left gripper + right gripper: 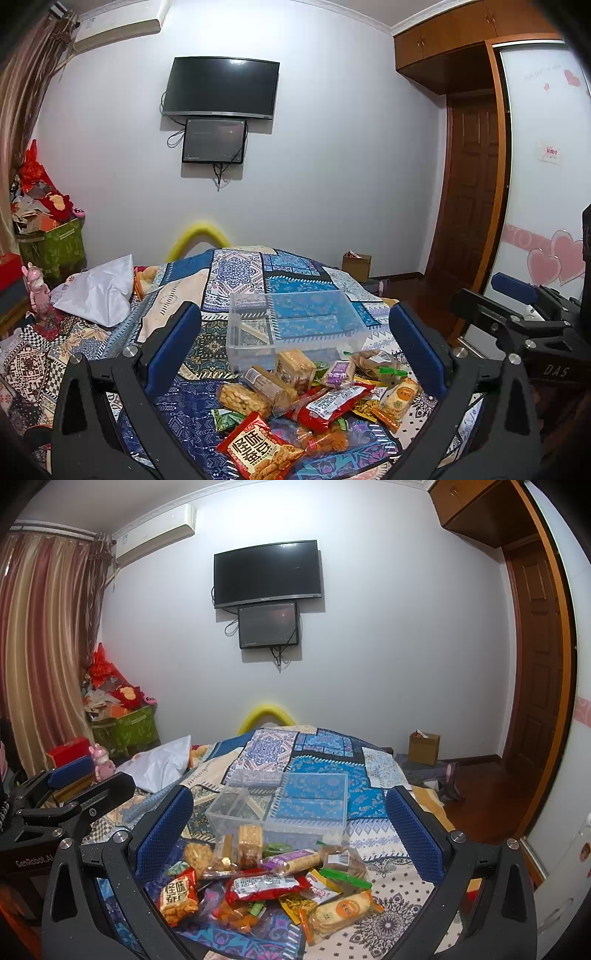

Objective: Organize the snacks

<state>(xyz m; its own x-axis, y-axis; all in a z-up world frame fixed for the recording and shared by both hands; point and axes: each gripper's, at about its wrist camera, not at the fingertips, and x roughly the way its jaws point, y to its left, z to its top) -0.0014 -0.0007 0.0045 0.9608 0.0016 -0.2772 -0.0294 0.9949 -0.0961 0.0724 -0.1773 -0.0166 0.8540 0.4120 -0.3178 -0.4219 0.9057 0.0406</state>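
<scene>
While both claws hover spread wide and empty above the bed [236, 273], the left claw [295, 343] and right claw [291, 823] each frame the snack pile [266, 882]. It lies on the patterned bedspread, just in front of a clear plastic bin [295, 321], one cracker pack leaning against its near wall.
</scene>
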